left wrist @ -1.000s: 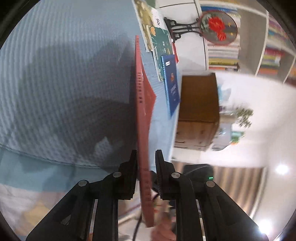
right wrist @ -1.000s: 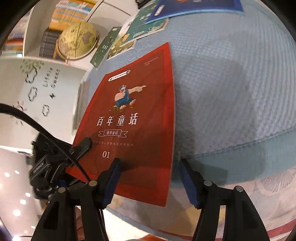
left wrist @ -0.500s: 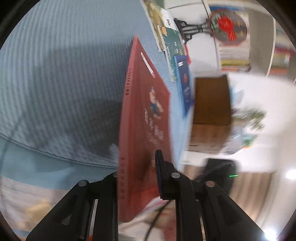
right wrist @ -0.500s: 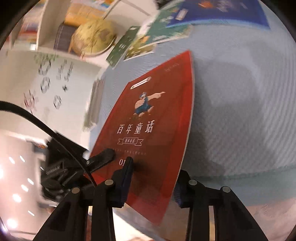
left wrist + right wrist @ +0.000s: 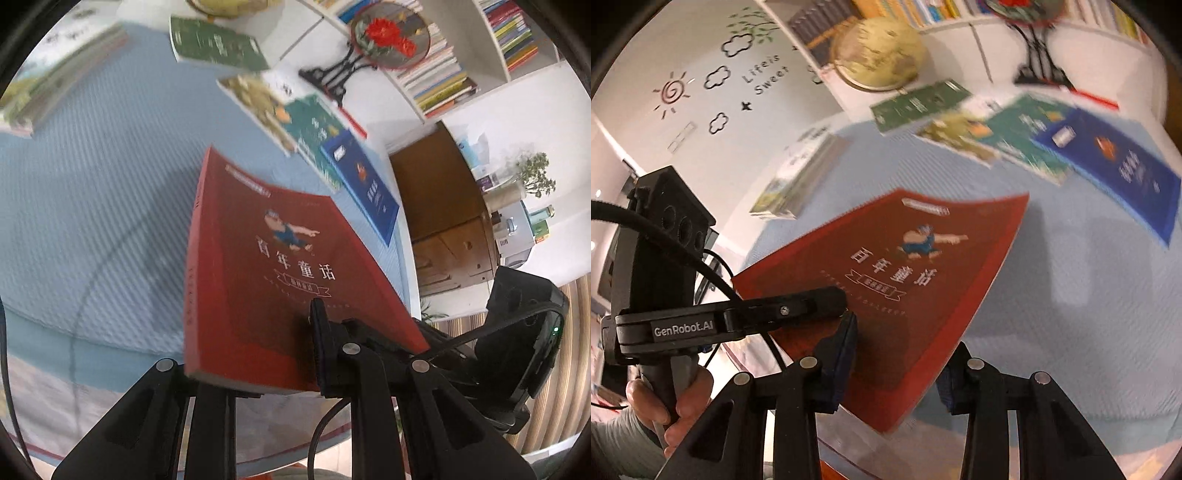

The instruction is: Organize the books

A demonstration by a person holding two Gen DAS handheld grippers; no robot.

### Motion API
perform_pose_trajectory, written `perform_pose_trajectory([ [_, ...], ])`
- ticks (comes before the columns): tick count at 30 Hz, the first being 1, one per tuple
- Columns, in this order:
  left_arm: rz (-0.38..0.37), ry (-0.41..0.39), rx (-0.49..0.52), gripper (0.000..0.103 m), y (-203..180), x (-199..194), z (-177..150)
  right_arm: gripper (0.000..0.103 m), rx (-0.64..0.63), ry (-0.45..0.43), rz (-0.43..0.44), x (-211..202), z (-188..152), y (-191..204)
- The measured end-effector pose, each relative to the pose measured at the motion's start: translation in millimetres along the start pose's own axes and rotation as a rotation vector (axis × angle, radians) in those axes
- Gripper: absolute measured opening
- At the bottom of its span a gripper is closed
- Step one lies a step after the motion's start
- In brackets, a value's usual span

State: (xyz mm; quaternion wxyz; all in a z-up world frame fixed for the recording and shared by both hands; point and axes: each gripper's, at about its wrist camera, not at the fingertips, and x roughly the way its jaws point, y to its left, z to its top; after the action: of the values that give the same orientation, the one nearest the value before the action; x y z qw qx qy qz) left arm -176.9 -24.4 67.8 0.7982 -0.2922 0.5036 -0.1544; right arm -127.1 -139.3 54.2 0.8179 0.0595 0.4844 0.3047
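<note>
A red book [image 5: 280,266] with a cartoon figure and white Chinese title is held above the light blue tablecloth [image 5: 92,203]. My left gripper [image 5: 258,354] is shut on its near edge, one finger on the cover and one under it. In the right wrist view the red book [image 5: 905,280] is tilted, and the left gripper's finger [image 5: 790,310] presses on its cover. My right gripper [image 5: 897,358] straddles the book's near corner with its jaws apart; whether the pads touch the book I cannot tell.
Further back on the cloth lie a blue book [image 5: 362,184], a teal book [image 5: 314,129], an olive book [image 5: 258,99] and a dark green book [image 5: 218,46]. A stack of books [image 5: 798,173] lies at the left. A globe [image 5: 879,55] and bookshelves [image 5: 461,55] stand behind.
The red book has turned from edge-on to nearly flat in my left gripper. The right gripper's jaws have narrowed around the book's corner.
</note>
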Motion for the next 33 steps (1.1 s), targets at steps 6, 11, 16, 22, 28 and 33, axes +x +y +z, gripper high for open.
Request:
perform_pose_trajectory([
  [6, -0.027, -0.063, 0.026, 0.017, 38, -58, 40, 0.037, -0.043, -0.066, 0.007, 22, 44, 62],
  [11, -0.021, -0.124, 0.049, 0.017, 82, -117, 82, 0.038, -0.059, -0.109, 0.056, 59, 93, 126],
  [16, 0.012, -0.170, 0.032, 0.017, 141, -155, 124, 0.038, -0.093, -0.111, 0.070, 114, 133, 176],
  [22, 0.055, -0.171, 0.016, 0.017, 198, -170, 161, 0.039, -0.094, -0.075, 0.064, 177, 168, 217],
  [28, 0.037, -0.145, 0.010, 0.018, 229, -165, 183, 0.039, -0.066, -0.045, 0.033, 204, 182, 226],
  [33, 0.058, -0.132, 0.018, 0.023, 242, -157, 199, 0.039, -0.010, -0.031, 0.018, 224, 195, 222],
])
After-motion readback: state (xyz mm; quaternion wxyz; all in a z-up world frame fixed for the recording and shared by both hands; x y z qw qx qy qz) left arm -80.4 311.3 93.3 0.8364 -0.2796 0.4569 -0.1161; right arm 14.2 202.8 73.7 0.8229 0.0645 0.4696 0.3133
